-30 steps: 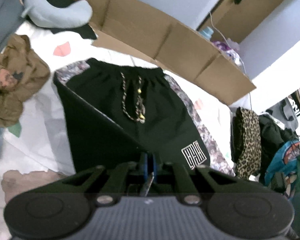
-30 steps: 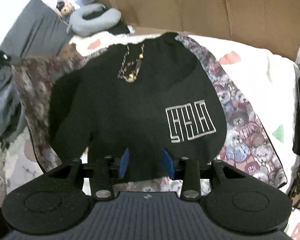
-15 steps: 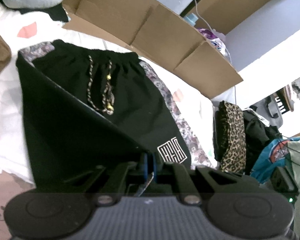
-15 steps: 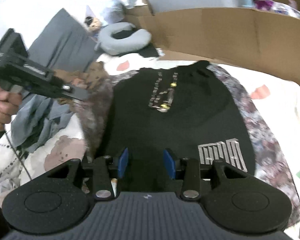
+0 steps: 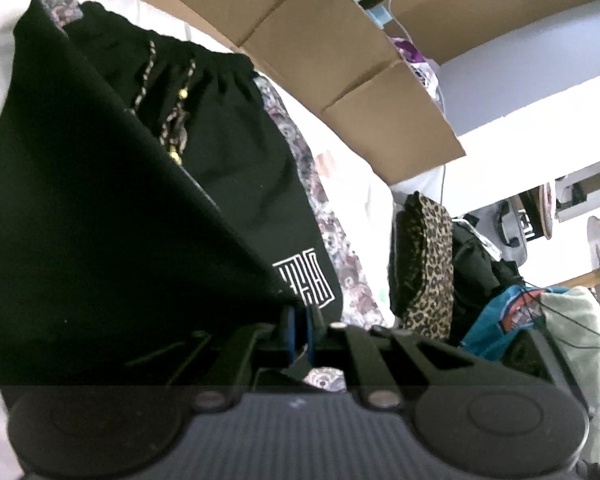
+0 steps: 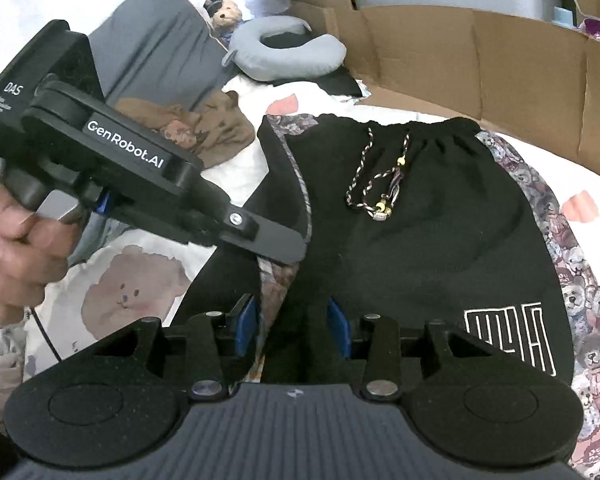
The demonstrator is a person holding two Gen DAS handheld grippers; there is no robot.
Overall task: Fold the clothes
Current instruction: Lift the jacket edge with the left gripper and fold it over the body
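Black shorts [image 6: 420, 248] fill the centre of the right wrist view, spread on a white bedcover [image 6: 260, 96] with cardboard [image 6: 500, 52] behind. The left gripper [image 5: 299, 334] is clamped on a lifted black flap, seemingly the shorts' hem. The right gripper [image 6: 294, 330] stands half open, cloth between its jaws but apparently unpinched.

Bright, soft daylight, heavy fisheye bend

We see walls blown white toward two o'clock, black shorts [image 6: 420, 240] swallowing detail, corners vignetted dark, slight blur at edges.
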